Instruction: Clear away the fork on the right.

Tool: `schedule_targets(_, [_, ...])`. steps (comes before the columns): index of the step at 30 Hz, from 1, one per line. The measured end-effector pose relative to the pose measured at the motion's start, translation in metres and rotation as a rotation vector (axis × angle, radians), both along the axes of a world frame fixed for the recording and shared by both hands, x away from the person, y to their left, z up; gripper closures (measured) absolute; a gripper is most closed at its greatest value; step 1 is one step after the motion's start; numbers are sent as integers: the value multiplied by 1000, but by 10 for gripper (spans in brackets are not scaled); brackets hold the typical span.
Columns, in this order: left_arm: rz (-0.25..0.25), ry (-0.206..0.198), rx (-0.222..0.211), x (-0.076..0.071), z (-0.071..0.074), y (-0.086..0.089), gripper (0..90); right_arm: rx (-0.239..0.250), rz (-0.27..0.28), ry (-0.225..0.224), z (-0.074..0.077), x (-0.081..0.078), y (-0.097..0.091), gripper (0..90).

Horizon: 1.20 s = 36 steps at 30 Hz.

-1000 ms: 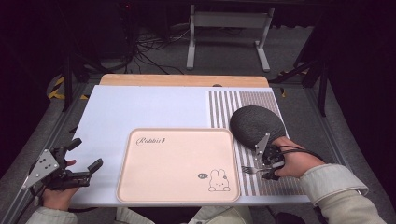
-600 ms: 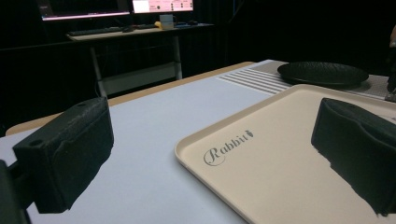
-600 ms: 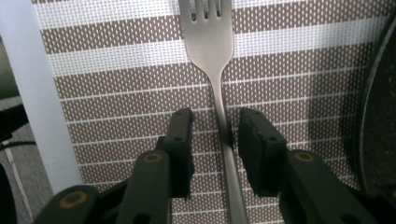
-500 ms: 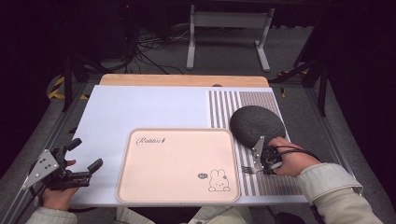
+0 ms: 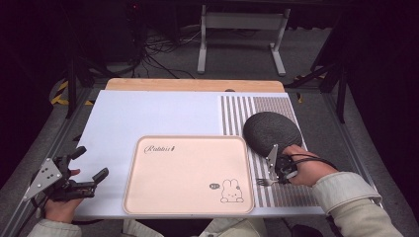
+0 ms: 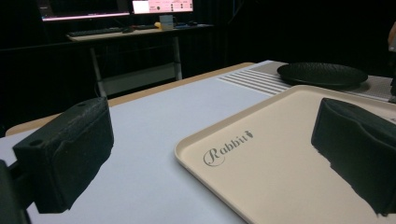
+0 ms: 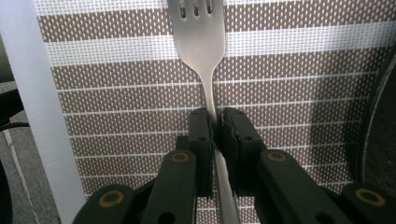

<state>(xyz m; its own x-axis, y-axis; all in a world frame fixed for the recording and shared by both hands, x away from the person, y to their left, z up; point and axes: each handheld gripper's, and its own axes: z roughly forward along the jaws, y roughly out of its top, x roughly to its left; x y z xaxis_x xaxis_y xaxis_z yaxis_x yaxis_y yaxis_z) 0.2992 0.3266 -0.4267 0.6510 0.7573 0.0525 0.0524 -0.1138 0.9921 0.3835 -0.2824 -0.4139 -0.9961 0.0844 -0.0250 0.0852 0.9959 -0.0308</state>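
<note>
A metal fork (image 7: 201,42) lies on the striped placemat (image 7: 116,93), tines pointing away from my right gripper (image 7: 214,122). The jaws have just been closing, and both pads now press on the fork's thin handle. From above, the fork (image 5: 263,182) shows just right of the tray, with the right gripper (image 5: 274,177) low over the mat and a hand behind it. My left gripper (image 5: 91,163) rests at the table's front left corner, open and with nothing between its jaws. From that left gripper (image 6: 210,140) I look across the tray.
A cream tray (image 5: 188,139) printed with a rabbit sits at the front centre, also seen as the cream tray (image 6: 280,154) up close. A dark round plate (image 5: 272,129) rests on the striped mat (image 5: 281,195) behind the right hand. The plate (image 6: 322,73) lies far off.
The right gripper's jaws have come together onto the fork's handle. Neither hand has shifted, and the left gripper looks the same.
</note>
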Motion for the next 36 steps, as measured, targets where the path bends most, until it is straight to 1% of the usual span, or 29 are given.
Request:
schedule_targets(3, [1, 1, 0, 0, 0, 0, 0, 2, 6, 0, 0, 0, 0, 824])
schedule_targets(6, [-1, 0, 3, 0, 0, 0, 0, -4, 15, 4, 0, -1, 0, 853])
schedule_targets(18, [2, 1, -1, 0, 0, 0, 0, 1, 5, 3, 0, 0, -1, 856])
schedule_targets(23, [2, 1, -1, 0, 0, 0, 0, -8, 7, 6, 0, 0, 0, 856])
schedule_targets(24, [2, 1, -1, 0, 0, 0, 0, -2, 1, 4, 0, 0, 0, 857])
schedule_targets(29, [3, 1, -2, 0, 0, 0, 0, -12, -7, 6, 0, 0, 1, 858])
schedule_targets(31, [3, 2, -3, 0, 0, 0, 0, -5, -14, 4, 1, 0, 1, 858])
schedule_targets(32, [3, 2, -3, 0, 0, 0, 0, 7, -29, -4, 2, -1, 1, 859])
schedule_targets(35, [3, 1, -2, 0, 0, 0, 0, 11, -34, -8, 6, -1, 0, 859])
schedule_targets(36, [3, 1, -2, 0, 0, 0, 0, 20, -41, -15, 8, -1, 0, 859])
